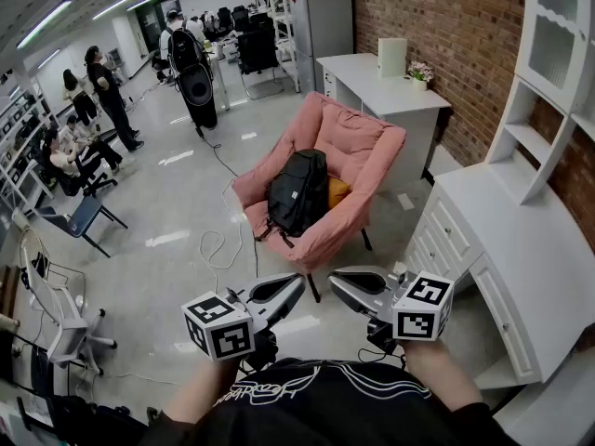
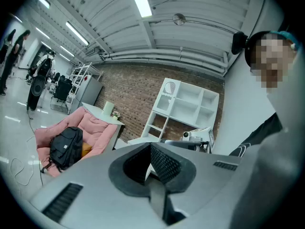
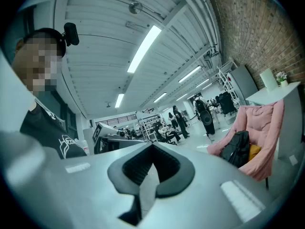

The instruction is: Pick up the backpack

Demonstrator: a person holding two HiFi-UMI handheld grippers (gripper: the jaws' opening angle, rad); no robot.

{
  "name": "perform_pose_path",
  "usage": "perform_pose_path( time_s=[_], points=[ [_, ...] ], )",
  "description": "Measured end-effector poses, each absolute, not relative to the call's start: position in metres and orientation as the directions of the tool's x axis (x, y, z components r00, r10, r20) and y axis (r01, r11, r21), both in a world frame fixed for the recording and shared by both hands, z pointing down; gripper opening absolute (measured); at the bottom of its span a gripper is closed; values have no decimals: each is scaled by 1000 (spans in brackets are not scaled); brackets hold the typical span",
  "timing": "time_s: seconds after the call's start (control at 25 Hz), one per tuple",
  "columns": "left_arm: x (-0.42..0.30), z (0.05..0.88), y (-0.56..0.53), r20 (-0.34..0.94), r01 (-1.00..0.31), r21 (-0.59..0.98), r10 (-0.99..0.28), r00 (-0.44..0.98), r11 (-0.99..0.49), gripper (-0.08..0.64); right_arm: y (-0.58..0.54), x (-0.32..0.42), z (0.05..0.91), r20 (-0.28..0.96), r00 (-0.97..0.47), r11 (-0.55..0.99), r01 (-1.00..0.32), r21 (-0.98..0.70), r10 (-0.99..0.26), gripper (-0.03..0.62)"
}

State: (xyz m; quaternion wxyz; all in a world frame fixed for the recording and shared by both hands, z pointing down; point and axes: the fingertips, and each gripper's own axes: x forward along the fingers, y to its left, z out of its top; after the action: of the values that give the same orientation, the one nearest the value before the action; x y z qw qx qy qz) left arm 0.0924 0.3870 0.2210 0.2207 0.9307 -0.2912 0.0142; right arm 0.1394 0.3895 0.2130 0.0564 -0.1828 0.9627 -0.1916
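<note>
A black backpack (image 1: 297,191) stands upright on the seat of a pink armchair (image 1: 358,142), a good way ahead of both grippers. My left gripper (image 1: 297,283) and right gripper (image 1: 335,282) are held close to my chest, tips turned toward each other, both shut with nothing between the jaws. In the left gripper view the backpack (image 2: 66,147) shows far off at the lower left, on the armchair (image 2: 97,128). The right gripper view has the backpack (image 3: 237,148) small at the right, against the armchair (image 3: 264,128).
An orange cushion (image 1: 338,191) lies beside the backpack. White drawers and desk (image 1: 521,249) and a shelf unit (image 1: 548,82) line the brick wall at right. Cables (image 1: 218,244) trail on the floor left of the armchair. People and chairs (image 1: 84,147) are far left.
</note>
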Motion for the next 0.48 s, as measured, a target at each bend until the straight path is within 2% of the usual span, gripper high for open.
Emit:
perform_pose_path(
  time_s=[0.32,0.48],
  points=[
    [97,224,389,150,-556,389,-545,825,-734,3,390,146,216,-44,-931,864,-317,-391,-362,5],
    [91,232,388,137,-544,426,-542,829,-723,3,390,135,219,-89,-942,865,-257,-431,-325,6]
  ],
)
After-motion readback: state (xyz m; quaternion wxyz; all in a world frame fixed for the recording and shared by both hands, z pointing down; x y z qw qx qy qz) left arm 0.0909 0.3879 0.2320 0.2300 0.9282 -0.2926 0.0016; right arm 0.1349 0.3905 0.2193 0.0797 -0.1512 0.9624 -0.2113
